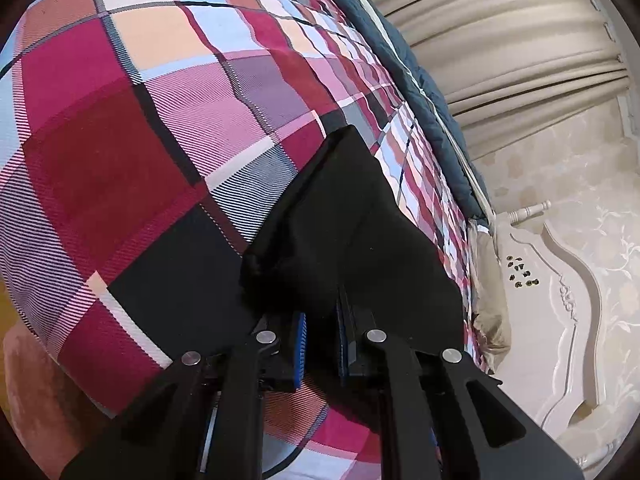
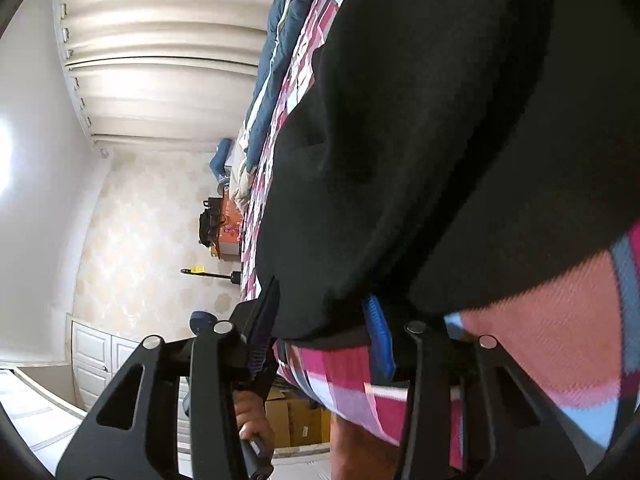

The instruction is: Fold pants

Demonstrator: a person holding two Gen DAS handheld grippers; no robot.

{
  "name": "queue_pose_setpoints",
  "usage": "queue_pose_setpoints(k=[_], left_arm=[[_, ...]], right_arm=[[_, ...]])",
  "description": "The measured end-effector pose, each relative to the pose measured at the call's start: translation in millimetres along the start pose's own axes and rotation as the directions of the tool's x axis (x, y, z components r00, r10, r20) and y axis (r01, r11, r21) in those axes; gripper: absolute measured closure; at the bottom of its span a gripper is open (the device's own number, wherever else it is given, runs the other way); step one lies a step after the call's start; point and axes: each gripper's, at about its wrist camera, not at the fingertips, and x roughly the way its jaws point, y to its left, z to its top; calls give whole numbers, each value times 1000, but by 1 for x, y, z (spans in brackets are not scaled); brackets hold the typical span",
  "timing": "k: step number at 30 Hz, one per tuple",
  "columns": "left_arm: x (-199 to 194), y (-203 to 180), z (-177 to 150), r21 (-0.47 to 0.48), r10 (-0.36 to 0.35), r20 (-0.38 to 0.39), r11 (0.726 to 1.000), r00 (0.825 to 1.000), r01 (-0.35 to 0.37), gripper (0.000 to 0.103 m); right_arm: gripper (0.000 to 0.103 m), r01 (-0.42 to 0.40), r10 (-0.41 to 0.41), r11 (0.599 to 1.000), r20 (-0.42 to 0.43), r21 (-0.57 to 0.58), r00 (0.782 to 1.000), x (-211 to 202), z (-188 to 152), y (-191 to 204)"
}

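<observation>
Black pants (image 1: 352, 232) lie on a plaid bedsheet (image 1: 140, 140). In the left wrist view my left gripper (image 1: 322, 344) is shut on their near edge, with black cloth pinched between the blue pads (image 1: 301, 344). From there the fabric narrows to a point further up the bed. The right wrist view is rolled sideways, and there the pants (image 2: 440, 140) fill the upper right. My right gripper (image 2: 320, 332) has its fingers apart, straddling the pants' hem. The blue pad (image 2: 378, 332) is partly under the cloth. I see no pinch on the fabric.
A blue quilt (image 1: 404, 64) runs along the bed's far edge, before beige curtains (image 1: 500, 20). A white carved headboard (image 1: 560, 300) stands at the right. A hand (image 2: 252, 416), cardboard boxes (image 2: 296, 420) and white cabinet doors (image 2: 96, 356) show past the bed's edge.
</observation>
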Motion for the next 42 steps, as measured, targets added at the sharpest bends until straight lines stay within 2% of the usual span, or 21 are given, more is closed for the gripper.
queue_pose_setpoints(k=[1, 2, 3, 6, 10, 13, 14, 16, 19, 21, 23, 25, 27, 28, 30, 32, 35, 37, 40, 41, 42], left_arm=[[0, 0, 1, -11, -4, -5, 1000, 1000, 4, 91], [-1, 0, 2, -16, -6, -6, 1000, 1000, 6, 91], [-2, 0, 3, -18, -6, -6, 1000, 1000, 6, 91], [-7, -2, 4, -13, -9, 2, 1000, 1000, 9, 91], [-16, 3, 1, 3, 5, 18, 1000, 1000, -5, 91], [-8, 13, -2, 7, 16, 5, 1000, 1000, -16, 91], [-7, 15, -2, 9, 9, 5, 1000, 1000, -9, 90], [-9, 11, -2, 36, 11, 4, 999, 1000, -12, 90], [-15, -2, -4, 112, 44, 6, 993, 999, -44, 82], [-25, -10, -10, 170, 66, 20, 983, 998, -69, 61], [-34, -18, -18, 222, 83, 33, 971, 996, -88, 55], [-42, -28, -25, 269, 87, 43, 958, 995, -95, 53], [-51, -41, -31, 306, 75, 62, 948, 995, -90, 33], [-53, -47, -31, 318, 67, 69, 944, 995, -86, 27], [-52, -62, -32, 340, 49, 74, 938, 996, -72, 25], [-42, -78, -31, 377, 38, 71, 924, 997, -62, 24], [-15, -98, -31, 413, 32, 38, 910, 999, -45, 24], [1, -101, -32, 418, 52, 20, 907, 998, -55, 23], [28, -102, -35, 414, 96, 3, 906, 995, -89, 23], [36, -99, -37, 403, 114, -4, 910, 993, -103, 23], [43, -96, -38, 388, 133, -6, 914, 991, -120, 23]], right_arm=[[64, 2, -2, 1000, 0, -2, 1000, 0, 1, 0], [75, 7, -7, 1000, -6, -14, 1000, 4, 1, 1], [91, 13, -14, 1000, -15, -21, 1000, 4, 10, -3], [94, 7, -7, 1000, -49, 3, 999, 6, 8, -3], [94, -9, 5, 999, -80, -46, 997, -4, -3, 8], [95, 31, -36, 998, -111, -46, 993, 2, -8, -8], [97, 20, -24, 999, -113, -31, 993, 3, -8, -16], [92, -4, 1, 999, -118, -31, 993, 1, -8, -14], [70, -13, 5, 998, -141, -57, 990, -4, -10, -6], [54, -29, 17, 997, -162, -71, 987, -16, -11, -3], [46, -26, 12, 996, -159, -89, 987, -34, -10, -2], [41, -6, -5, 994, -112, -105, 994, -64, -1, -4], [39, 35, -38, 994, -27, -104, 999, -108, 18, -11], [39, 50, -49, 994, 12, -101, 999, -124, 28, -13], [38, 115, -99, 988, 140, -104, 985, -184, 57, -29], [38, 192, -159, 976, 268, -104, 950, -245, 91, -39], [36, 318, -255, 945, 426, -81, 868, -319, 130, -50], [34, 459, -366, 888, 548, -38, 752, -373, 160, -59], [34, 633, -524, 772, 623, 59, 581, -430, 204, -80], [34, 670, -577, 735, 618, 107, 534, -447, 220, -93], [34, 677, -601, 724, 603, 132, 525, -454, 230, -103]])
